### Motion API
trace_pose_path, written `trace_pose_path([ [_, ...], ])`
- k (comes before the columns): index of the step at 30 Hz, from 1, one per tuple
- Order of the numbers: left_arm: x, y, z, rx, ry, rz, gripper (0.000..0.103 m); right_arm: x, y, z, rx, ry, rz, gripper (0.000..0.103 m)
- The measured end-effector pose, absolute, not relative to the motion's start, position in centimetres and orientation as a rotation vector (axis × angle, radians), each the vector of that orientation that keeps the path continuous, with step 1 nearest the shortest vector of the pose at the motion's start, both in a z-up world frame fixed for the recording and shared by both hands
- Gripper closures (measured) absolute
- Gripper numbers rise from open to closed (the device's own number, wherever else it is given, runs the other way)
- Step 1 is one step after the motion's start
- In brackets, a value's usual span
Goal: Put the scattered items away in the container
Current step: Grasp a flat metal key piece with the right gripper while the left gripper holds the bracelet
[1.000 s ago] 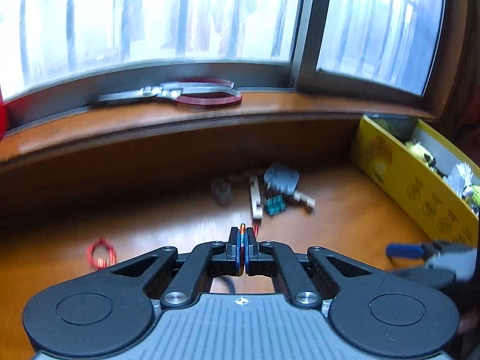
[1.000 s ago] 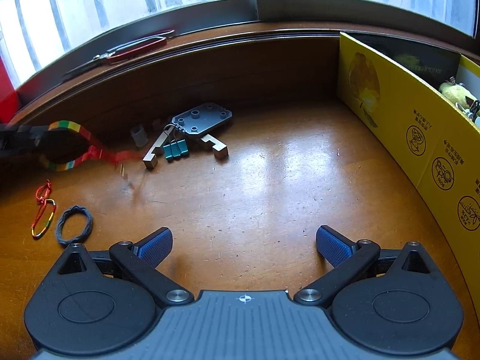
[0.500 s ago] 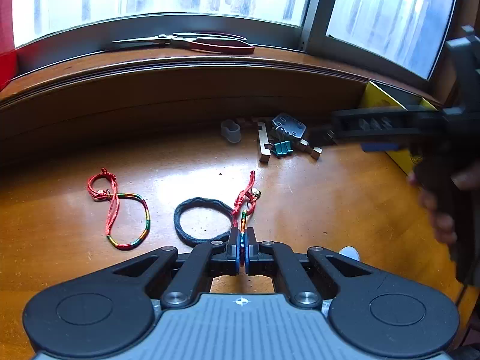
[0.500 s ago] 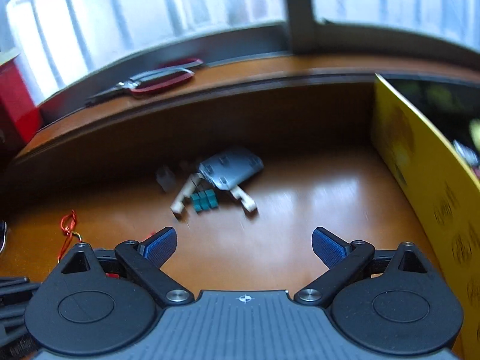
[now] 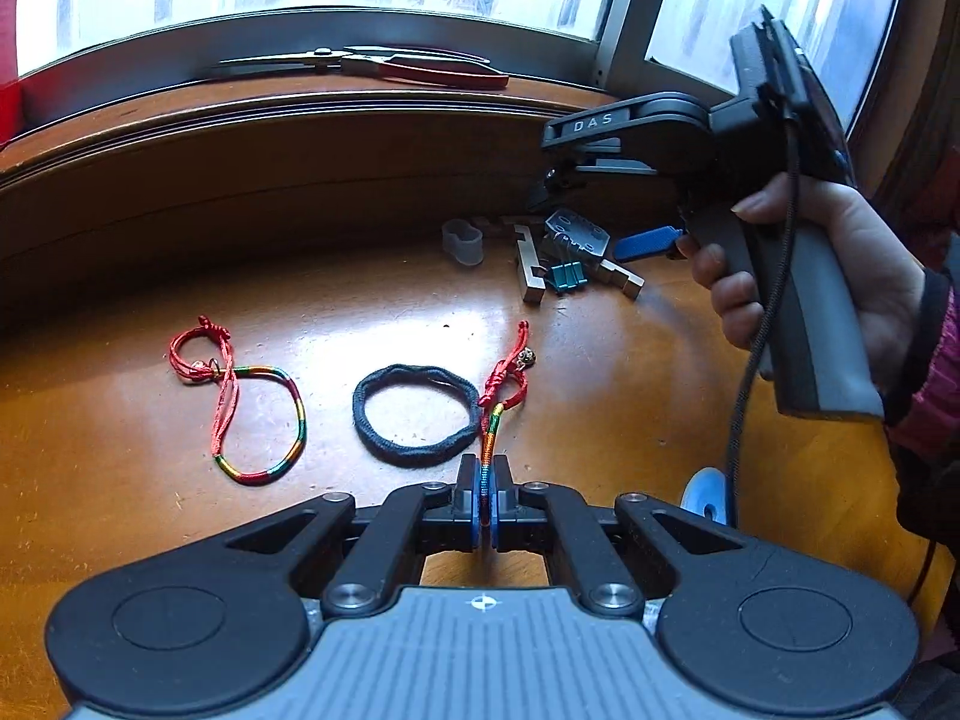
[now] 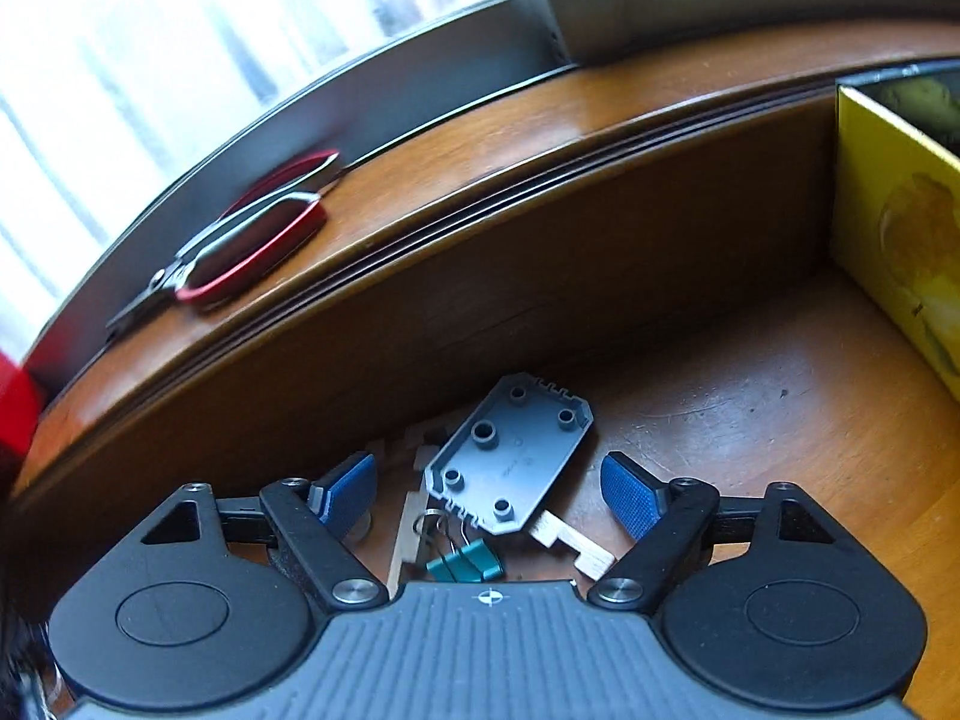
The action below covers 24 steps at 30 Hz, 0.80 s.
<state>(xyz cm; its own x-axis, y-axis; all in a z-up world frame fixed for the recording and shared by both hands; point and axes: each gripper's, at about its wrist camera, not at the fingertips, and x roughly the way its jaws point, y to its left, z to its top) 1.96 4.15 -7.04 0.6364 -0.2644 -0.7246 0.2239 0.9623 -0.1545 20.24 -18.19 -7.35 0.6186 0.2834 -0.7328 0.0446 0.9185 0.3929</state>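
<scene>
Rainbow-and-red cord bracelet (image 5: 503,387) beside black hair tie (image 5: 414,414) on table.

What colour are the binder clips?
Teal green binder clips, clearest in the right wrist view.

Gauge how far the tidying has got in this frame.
Done: nothing visibly; the yellow box's inside is barely seen. In hand: left gripper shut on a rainbow bracelet; right gripper open over the grey plate. Left: second bracelet, black hair tie, green clips, wooden pieces.
</scene>
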Motion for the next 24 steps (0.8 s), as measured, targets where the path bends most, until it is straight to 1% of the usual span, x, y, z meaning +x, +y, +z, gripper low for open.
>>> trace_pose_path([
  [1, 1.9, 4.2, -7.0, -0.051, 0.834, -0.282, 0.100, 20.5, -18.0, -7.5, 0.399, 0.902, 0.137, 0.024],
  [3, 1.8, 4.2, -7.0, -0.049, 0.833, -0.292, 0.100, 20.9, -17.6, -7.7, 0.380, 0.908, 0.124, 0.032],
  [5, 1.7, 4.1, -7.0, -0.044, 0.830, -0.304, 0.100, 20.9, -17.1, -7.8, 0.345, 0.900, 0.108, 0.036],
  [6, 1.6, 4.0, -7.0, -0.042, 0.829, -0.311, 0.100, 20.9, -17.0, -7.8, 0.328, 0.899, 0.100, 0.043],
  [8, 1.6, 3.9, -7.0, -0.040, 0.830, -0.321, 0.100, 20.8, -16.9, -7.8, 0.308, 0.897, 0.094, 0.047],
  [11, 1.5, 3.7, -7.1, -0.031, 0.827, -0.333, 0.100, 20.4, -17.1, -7.9, 0.303, 0.897, 0.095, 0.051],
  [15, 1.5, 3.6, -7.0, -0.023, 0.820, -0.341, 0.100, 19.4, -17.9, -7.8, 0.332, 0.902, 0.092, 0.060],
  [19, 1.5, 3.6, -7.1, -0.020, 0.820, -0.344, 0.099, 17.2, -18.6, -7.1, 0.311, 0.877, 0.110, 0.060],
  [20, 1.6, 3.5, -7.1, -0.019, 0.819, -0.346, 0.099, 16.5, -18.8, -7.0, 0.303, 0.872, 0.117, 0.062],
  [21, 1.4, 3.5, -7.0, -0.018, 0.818, -0.349, 0.099, 15.8, -19.0, -7.0, 0.302, 0.874, 0.126, 0.078],
  [22, 1.4, 3.5, -7.0, -0.017, 0.818, -0.352, 0.099, 15.1, -19.2, -7.0, 0.308, 0.881, 0.138, 0.084],
  [24, 1.1, 3.3, -7.0, -0.014, 0.816, -0.357, 0.099, 13.9, -19.5, -6.6, 0.316, 0.894, 0.157, 0.085],
])
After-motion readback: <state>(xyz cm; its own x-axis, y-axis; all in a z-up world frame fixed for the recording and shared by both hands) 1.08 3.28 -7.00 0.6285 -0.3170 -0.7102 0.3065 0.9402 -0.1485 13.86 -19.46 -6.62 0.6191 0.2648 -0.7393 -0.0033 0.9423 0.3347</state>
